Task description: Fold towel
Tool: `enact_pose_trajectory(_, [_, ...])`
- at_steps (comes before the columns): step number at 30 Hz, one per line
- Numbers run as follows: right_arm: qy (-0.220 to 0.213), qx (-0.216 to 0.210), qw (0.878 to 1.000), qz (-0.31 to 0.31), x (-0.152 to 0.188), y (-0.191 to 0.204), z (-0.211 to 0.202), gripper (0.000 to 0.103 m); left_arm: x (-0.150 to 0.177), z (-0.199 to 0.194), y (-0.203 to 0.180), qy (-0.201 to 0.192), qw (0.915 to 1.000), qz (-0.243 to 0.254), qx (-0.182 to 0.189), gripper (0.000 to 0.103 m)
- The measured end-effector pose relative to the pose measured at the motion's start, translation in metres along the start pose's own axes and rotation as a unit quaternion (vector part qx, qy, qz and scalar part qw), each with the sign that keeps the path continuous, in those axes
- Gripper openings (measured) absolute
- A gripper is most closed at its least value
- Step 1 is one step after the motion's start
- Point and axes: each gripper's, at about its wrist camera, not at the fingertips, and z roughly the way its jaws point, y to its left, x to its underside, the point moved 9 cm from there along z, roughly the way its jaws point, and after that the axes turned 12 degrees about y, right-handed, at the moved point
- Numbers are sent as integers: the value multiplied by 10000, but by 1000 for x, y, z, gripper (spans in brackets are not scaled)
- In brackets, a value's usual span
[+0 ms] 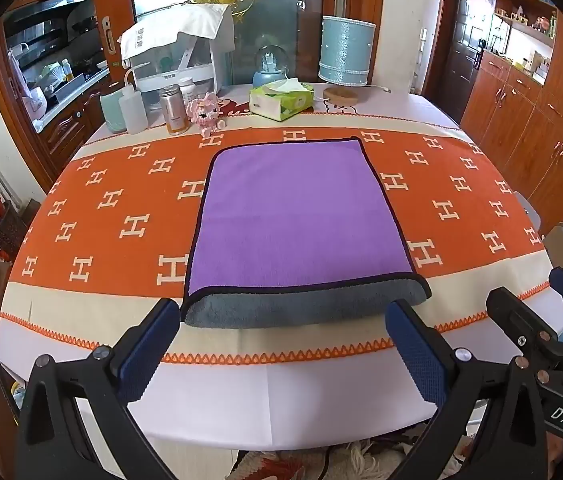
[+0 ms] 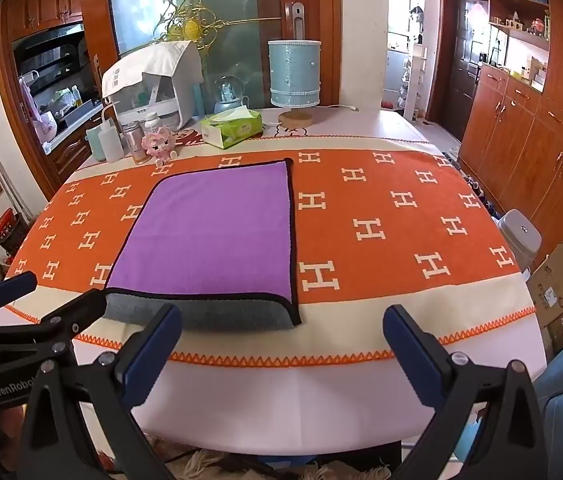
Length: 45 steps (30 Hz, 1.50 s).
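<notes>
A purple towel (image 1: pixel 297 216) with a dark border lies folded over on the orange H-patterned cloth, its grey underside (image 1: pixel 301 306) showing along the near edge. It also shows in the right wrist view (image 2: pixel 209 232). My left gripper (image 1: pixel 281 340) is open and empty, just short of the towel's near edge. My right gripper (image 2: pixel 281 344) is open and empty, in front of the towel's near right corner (image 2: pixel 295 318). The right gripper shows at the right edge of the left wrist view (image 1: pixel 541 320); the left gripper shows at the left edge of the right wrist view (image 2: pixel 33 304).
At the table's far side stand a tissue box (image 1: pixel 281 100), a blue lamp (image 1: pixel 345 52), a metal can (image 1: pixel 173 110), a squeeze bottle (image 1: pixel 133 108), a pink toy (image 1: pixel 205 110) and a white appliance (image 1: pixel 177 56). Wooden cabinets (image 2: pixel 529 140) and cardboard boxes (image 2: pixel 561 284) are to the right.
</notes>
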Motion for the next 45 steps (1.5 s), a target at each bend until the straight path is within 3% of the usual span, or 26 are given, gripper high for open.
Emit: enact_pose_trajectory(45, [-43,183,9998,-119,-7,1,-1,101,0,5,0,22,9999,-88,53,102])
